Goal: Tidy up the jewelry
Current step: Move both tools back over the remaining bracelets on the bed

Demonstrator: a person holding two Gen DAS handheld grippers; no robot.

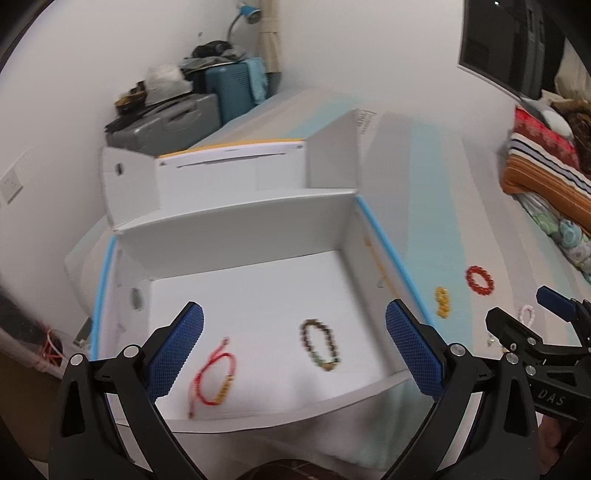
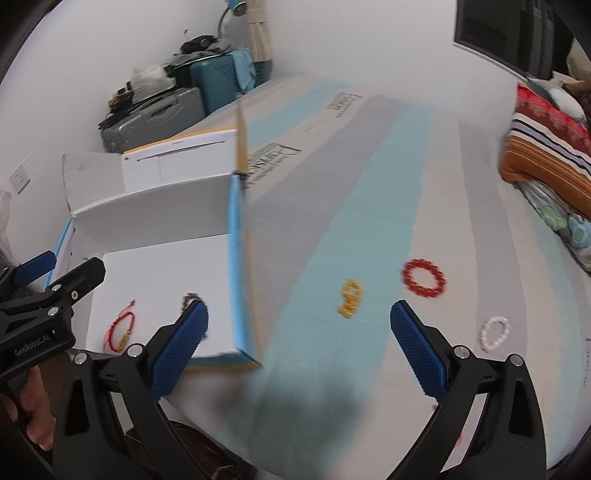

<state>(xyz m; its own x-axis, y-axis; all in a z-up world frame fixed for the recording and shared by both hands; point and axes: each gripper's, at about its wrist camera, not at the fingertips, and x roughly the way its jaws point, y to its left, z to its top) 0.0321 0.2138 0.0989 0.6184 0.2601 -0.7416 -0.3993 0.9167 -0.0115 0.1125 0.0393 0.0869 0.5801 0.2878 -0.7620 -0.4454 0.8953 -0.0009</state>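
An open white box (image 1: 236, 225) with blue edges lies on the striped surface. Inside it rest a red cord bracelet (image 1: 212, 376) and a dark beaded bracelet (image 1: 320, 344). My left gripper (image 1: 293, 350) hovers over the box, open, with nothing between its fingers. On the surface to the right of the box lie a yellow bead bracelet (image 2: 350, 299), a red bead bracelet (image 2: 423, 277) and a white bead bracelet (image 2: 494, 333). My right gripper (image 2: 299, 347) is open above the blue stripe, empty, near the yellow bracelet. The box (image 2: 155, 210) sits at its left.
Suitcases (image 1: 207, 107) and clutter stand against the far wall, with a blue lamp (image 1: 248, 14) above. Folded striped blankets (image 2: 546, 162) lie at the right. A dark screen (image 1: 509, 48) hangs at the upper right. The box's raised lid (image 1: 232, 162) stands behind the box.
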